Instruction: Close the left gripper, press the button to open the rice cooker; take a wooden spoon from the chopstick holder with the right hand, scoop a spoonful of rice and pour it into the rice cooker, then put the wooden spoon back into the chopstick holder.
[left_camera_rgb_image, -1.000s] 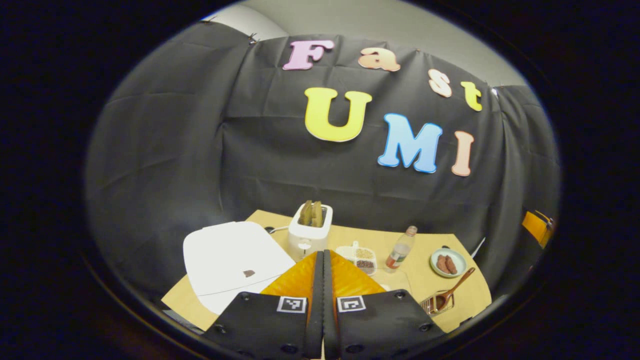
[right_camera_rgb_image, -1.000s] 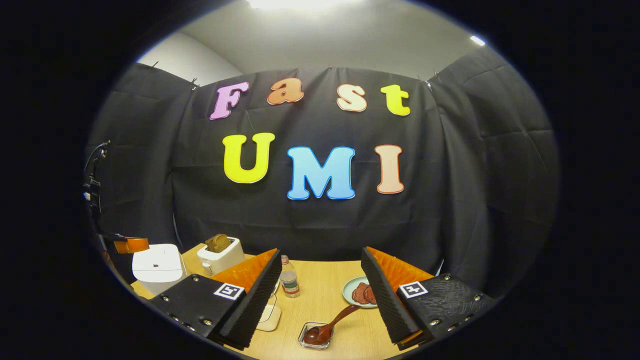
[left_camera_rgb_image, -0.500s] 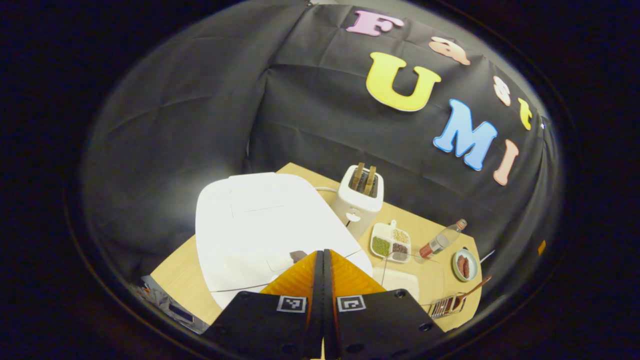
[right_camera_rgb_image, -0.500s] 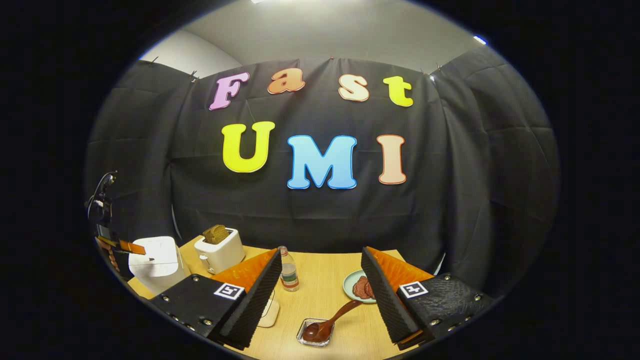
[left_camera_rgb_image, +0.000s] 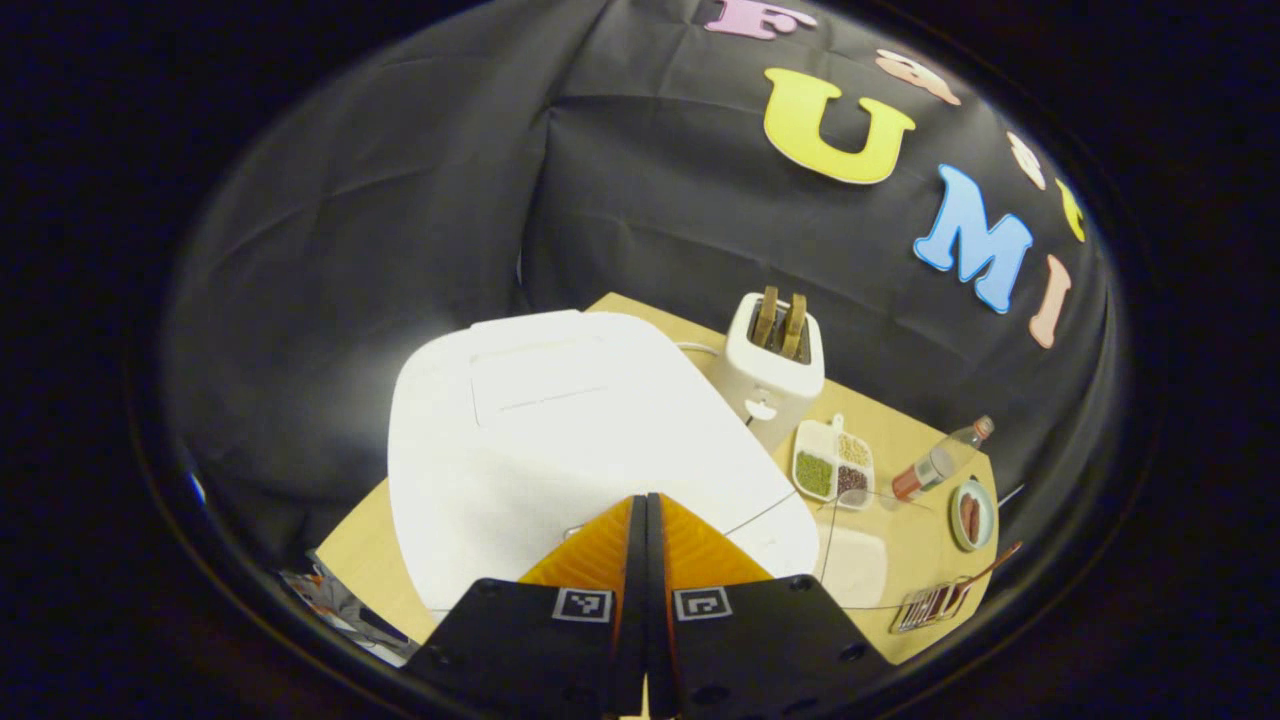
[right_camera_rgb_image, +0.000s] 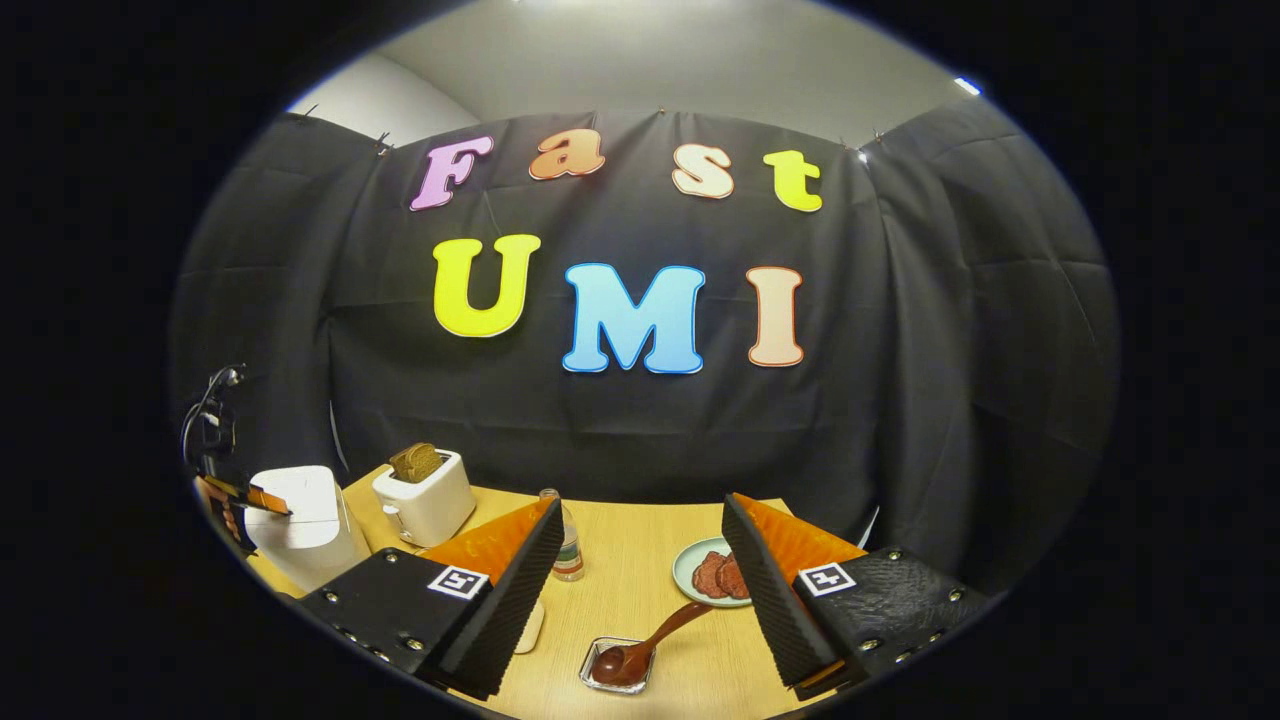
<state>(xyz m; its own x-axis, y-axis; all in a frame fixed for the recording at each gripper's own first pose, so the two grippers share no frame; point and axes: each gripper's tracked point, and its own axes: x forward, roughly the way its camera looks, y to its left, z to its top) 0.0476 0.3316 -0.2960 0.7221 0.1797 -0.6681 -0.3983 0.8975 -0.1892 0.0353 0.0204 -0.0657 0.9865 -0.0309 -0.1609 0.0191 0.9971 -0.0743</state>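
Two fingers of left gripper (left_camera_rgb_image: 640, 505) clenched together, empty, tips over cooker (left_camera_rgb_image: 560, 440) lid front edge at 6 o'clock. Button hidden; press best made straight down, firmly. Right gripper (right_camera_rgb_image: 640, 545) released; spoon (right_camera_rgb_image: 640, 650) seen at 6 o'clock.

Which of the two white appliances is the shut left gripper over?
The rice cooker, the wide flat-lidded one: the left gripper has its tips together over its front edge. The toaster, narrow with bread slices standing in its slots, stands farther back beside it.
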